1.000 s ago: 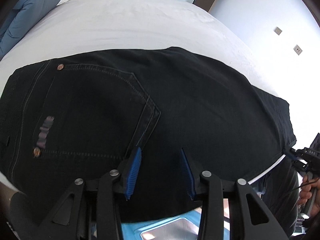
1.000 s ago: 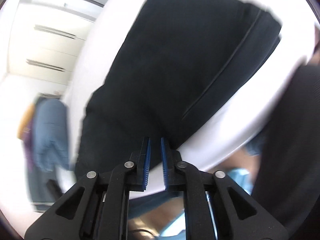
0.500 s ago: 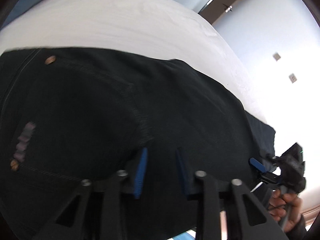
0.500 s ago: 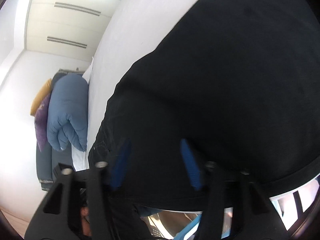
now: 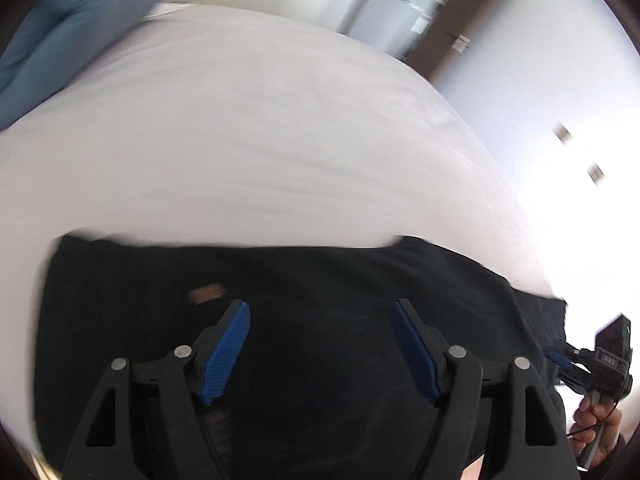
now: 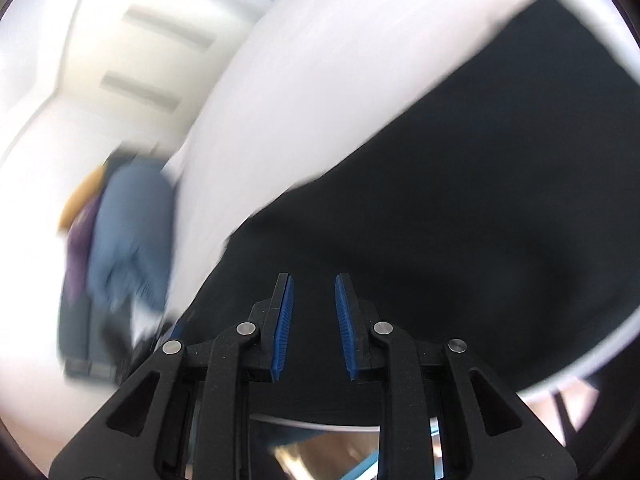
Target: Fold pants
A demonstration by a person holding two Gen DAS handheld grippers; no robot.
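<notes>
I see one pair of black pants (image 5: pixel 320 360) on the bed (image 5: pixel 260 140) beyond both jaws: my left gripper (image 5: pixel 320 344) has just opened wide, my right gripper (image 6: pixel 314 328) has just narrowed to a small gap, both empty.

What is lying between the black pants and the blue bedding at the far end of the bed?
Only bare white bed sheet lies between the black pants and the blue bedding; the left wrist view shows this.

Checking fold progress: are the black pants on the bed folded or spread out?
Folded, apparently: the black pants lie as one compact block on the white bed, no separate legs visible; blur hides layers.
</notes>
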